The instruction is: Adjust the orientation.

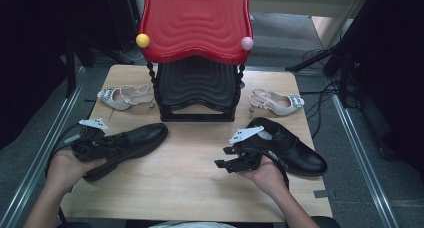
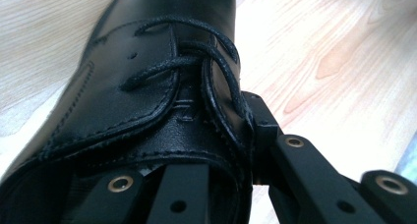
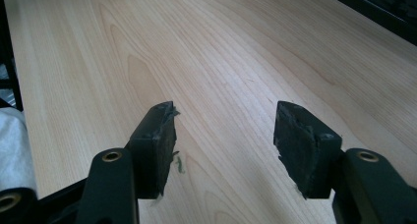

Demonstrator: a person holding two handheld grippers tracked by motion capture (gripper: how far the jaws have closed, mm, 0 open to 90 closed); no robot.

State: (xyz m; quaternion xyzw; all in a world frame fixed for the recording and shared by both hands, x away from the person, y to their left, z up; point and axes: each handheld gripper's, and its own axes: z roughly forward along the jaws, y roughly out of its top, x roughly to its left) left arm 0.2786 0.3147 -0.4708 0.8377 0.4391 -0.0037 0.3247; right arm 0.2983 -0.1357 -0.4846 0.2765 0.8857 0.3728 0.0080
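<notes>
Gripping black shoe by collar, left tool clamped, likely for lift toward rack; right tool wide, empty, right of rack.

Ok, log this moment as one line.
left gripper: jaws closed on left black shoe | right gripper: jaws open, nothing between, beside right black shoe | table

Left gripper has its jaws clamped shut on something; right gripper, held low, stands with jaws apart.
</notes>
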